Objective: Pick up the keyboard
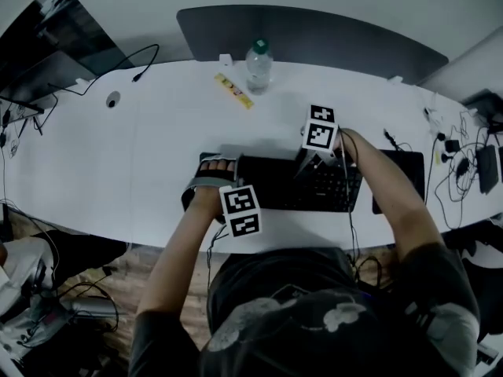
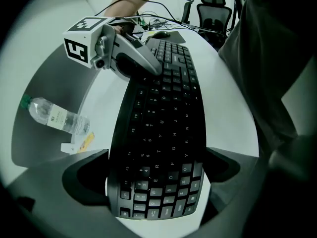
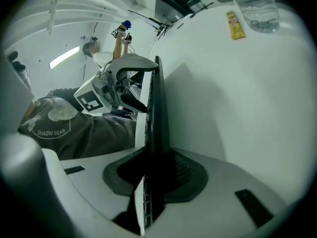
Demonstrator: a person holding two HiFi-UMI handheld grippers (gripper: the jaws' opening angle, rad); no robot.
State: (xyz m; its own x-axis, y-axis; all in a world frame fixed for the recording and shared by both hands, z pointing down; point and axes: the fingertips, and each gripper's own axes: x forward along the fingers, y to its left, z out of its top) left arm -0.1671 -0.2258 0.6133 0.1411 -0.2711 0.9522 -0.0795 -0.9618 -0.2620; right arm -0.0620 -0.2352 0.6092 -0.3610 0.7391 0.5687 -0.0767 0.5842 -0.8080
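A black curved keyboard (image 1: 306, 185) lies on the white table (image 1: 118, 171) in front of the person. My left gripper (image 1: 206, 181) straddles its left end, one jaw against the far long edge and one against the near edge; in the left gripper view the keyboard (image 2: 163, 123) fills the gap between the jaws of this gripper (image 2: 156, 175). My right gripper (image 1: 310, 166) sits at the keyboard's back edge, right of the middle. The right gripper view shows the keyboard (image 3: 154, 113) edge-on, with this gripper (image 3: 156, 177) clamped on that thin edge. The keyboard's right end is hidden by the right forearm.
A clear water bottle (image 1: 258, 63) and a yellow strip (image 1: 233, 89) lie at the table's far side. A black mouse pad (image 1: 401, 179) lies right of the keyboard, with a tangle of cables (image 1: 464, 163) beyond. A monitor (image 1: 39, 53) stands far left. Office chairs (image 2: 213, 9) stand past the table.
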